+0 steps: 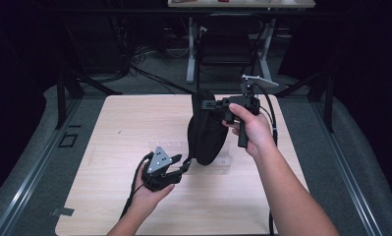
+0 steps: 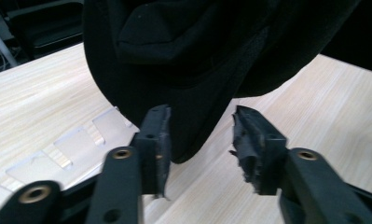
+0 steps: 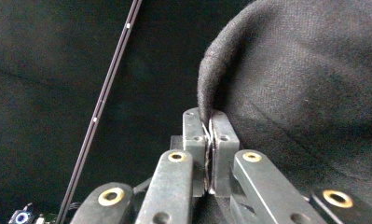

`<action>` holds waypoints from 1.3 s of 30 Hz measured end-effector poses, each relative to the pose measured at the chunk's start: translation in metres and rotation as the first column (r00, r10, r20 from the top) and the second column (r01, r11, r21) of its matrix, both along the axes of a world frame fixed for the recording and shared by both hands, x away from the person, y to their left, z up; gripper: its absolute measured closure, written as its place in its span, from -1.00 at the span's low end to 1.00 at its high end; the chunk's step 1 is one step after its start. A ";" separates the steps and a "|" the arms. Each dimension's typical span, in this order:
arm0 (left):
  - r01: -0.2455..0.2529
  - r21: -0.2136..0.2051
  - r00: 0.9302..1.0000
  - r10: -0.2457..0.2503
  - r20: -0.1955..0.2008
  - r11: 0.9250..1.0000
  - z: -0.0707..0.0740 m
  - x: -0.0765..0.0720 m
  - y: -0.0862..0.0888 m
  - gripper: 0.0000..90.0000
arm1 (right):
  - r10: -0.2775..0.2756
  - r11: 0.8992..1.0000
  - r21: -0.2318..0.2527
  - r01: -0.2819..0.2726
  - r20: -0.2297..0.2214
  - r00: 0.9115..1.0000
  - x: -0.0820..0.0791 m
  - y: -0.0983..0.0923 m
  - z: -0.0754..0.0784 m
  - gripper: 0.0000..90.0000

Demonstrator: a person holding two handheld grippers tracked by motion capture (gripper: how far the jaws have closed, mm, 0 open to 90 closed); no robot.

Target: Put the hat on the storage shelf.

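Note:
A black cloth bag point(image 1: 207, 130) hangs over the wooden table point(image 1: 125, 128), held up by its top edge. My right gripper point(image 1: 203, 104) is shut on that edge; in the right gripper view the jaws pinch the felt-like rim of the bag point(image 3: 286, 93) at my right gripper point(image 3: 210, 116). My left gripper point(image 1: 183, 164) sits low beside the bag's bottom. In the left gripper view my left gripper point(image 2: 200, 135) stands open, its jaws either side of the bag's point(image 2: 193, 70) lower tip without closing on it.
A clear plastic strip with cut-out slots point(image 1: 171, 146) lies flat on the table under the bag; the same strip point(image 2: 62, 149) appears left of my left jaw. A chair point(image 1: 228, 44) and desk legs stand beyond the table's far edge.

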State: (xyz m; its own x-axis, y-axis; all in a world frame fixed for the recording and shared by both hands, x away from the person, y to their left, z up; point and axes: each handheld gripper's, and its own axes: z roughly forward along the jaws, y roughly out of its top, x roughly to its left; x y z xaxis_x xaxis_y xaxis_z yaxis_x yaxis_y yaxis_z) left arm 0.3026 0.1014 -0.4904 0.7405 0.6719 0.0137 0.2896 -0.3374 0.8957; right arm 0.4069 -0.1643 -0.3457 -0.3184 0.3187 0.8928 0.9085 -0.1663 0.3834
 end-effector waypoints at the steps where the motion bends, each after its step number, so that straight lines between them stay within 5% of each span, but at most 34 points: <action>1: 0.002 0.008 1.000 -0.002 0.002 1.000 0.000 0.001 -0.002 0.32 | 0.000 1.000 0.001 0.000 0.000 1.000 0.000 0.000 0.000 0.95; 9: -0.011 0.039 0.999 0.010 0.033 0.999 -0.003 0.001 -0.007 0.67 | 0.005 1.000 0.000 -0.005 0.000 1.000 -0.001 -0.003 -0.001 0.95; 25: -0.014 0.090 0.997 0.008 0.075 0.996 -0.005 -0.003 -0.008 0.80 | 0.003 1.000 0.005 -0.003 -0.002 1.000 -0.003 0.002 -0.001 0.92; 35: -0.016 0.100 0.996 0.007 0.086 0.995 -0.005 -0.003 -0.008 0.82 | 0.007 1.000 0.005 -0.008 0.036 0.999 -0.007 0.001 0.005 0.56; 39: -0.023 0.112 0.996 0.012 0.093 0.993 -0.005 -0.003 -0.006 0.85 | -0.007 0.999 -0.032 0.009 0.065 0.998 -0.011 -0.003 0.010 0.50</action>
